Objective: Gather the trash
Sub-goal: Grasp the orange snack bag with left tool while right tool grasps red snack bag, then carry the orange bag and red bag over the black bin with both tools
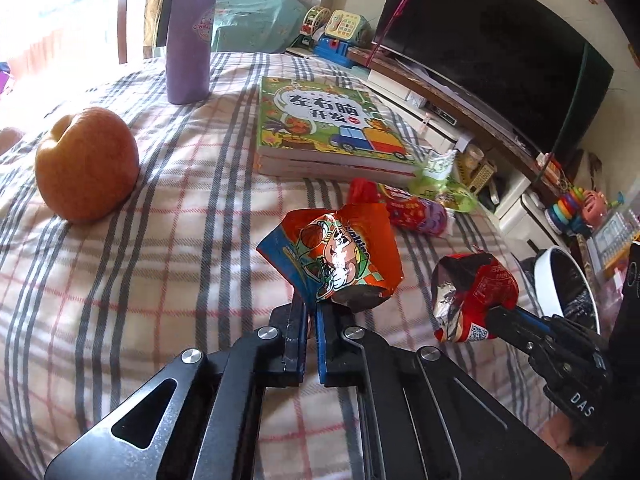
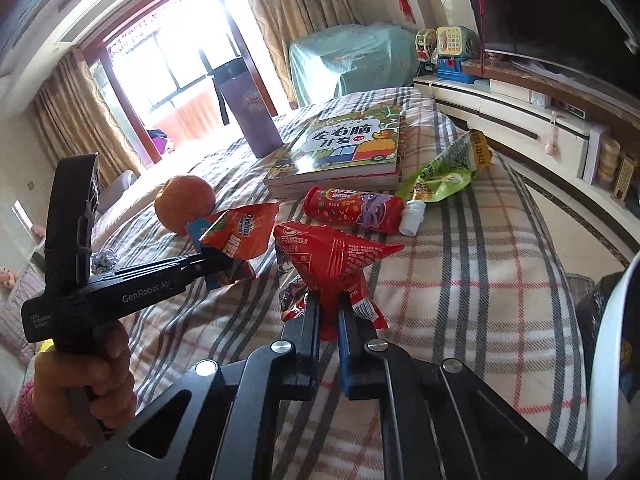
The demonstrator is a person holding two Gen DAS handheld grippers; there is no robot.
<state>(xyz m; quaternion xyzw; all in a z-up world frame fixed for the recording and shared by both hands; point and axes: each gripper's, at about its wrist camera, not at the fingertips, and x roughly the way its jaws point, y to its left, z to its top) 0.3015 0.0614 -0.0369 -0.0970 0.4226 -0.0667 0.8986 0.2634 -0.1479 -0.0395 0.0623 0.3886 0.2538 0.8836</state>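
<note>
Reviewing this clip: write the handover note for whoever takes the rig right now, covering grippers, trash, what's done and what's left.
Left gripper: shut on the orange Ovaltine wrapper, held above the bed.
Right gripper: shut on the red snack wrapper, also lifted.
Bin: white rim at the bed's right edge; neither wrapper is in it yet.
Left on the blanket: Skittles tube, green pouch, small foil ball.
Apple, books and purple bottle appear to be non-trash.

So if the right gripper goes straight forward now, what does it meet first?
Probably the Skittles tube, lying on the blanket beyond the red wrapper that the right gripper holds; depth is unclear.
</note>
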